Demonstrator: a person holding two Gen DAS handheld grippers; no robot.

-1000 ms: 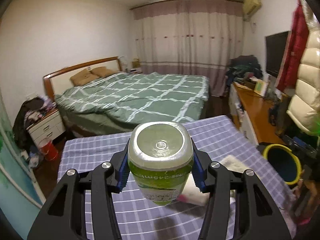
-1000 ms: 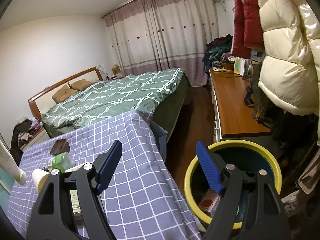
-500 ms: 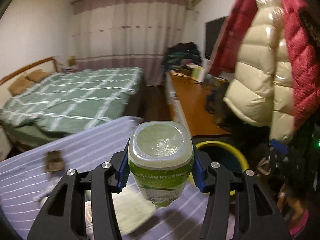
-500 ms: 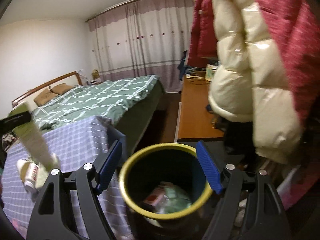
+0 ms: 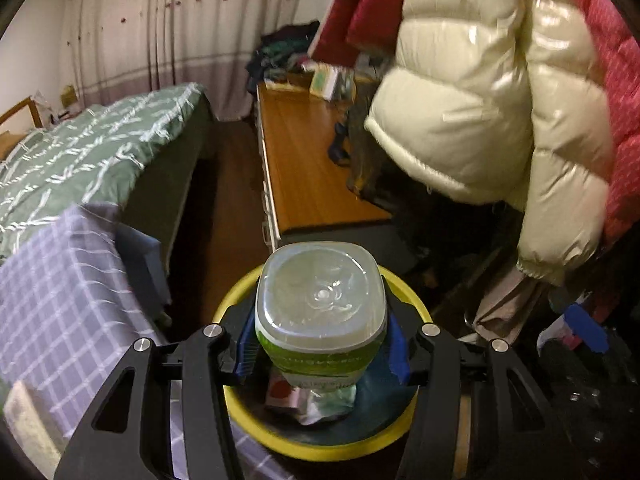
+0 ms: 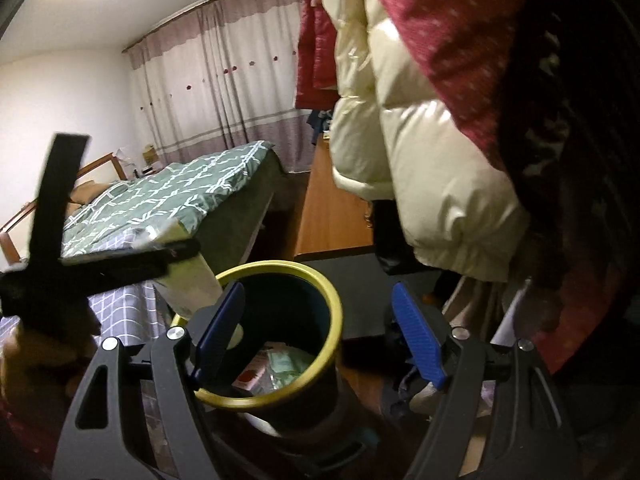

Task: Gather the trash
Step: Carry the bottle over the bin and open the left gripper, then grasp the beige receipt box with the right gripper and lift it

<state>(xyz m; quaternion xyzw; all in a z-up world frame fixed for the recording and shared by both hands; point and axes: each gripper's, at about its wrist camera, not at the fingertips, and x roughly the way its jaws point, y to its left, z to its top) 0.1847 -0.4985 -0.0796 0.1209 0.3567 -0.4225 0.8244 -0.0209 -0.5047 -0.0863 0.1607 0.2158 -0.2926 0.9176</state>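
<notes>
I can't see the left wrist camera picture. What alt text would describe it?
The left gripper clamps a green-labelled plastic bottle, base toward the camera, directly above a yellow-rimmed bin that already holds wrappers. A checked tablecloth lies left, a green bed behind, and puffy coats hang right.

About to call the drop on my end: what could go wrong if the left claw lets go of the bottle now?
1. The bottle sits toward the near-left side of the yellow-rimmed bin, not centred; in the right wrist view its lower end hangs by the rim, so it might clip it and bounce out.
2. The open right claw hovers over the bin mouth and could deflect the bottle.
3. Trash already inside may leave it sticking up.
</notes>
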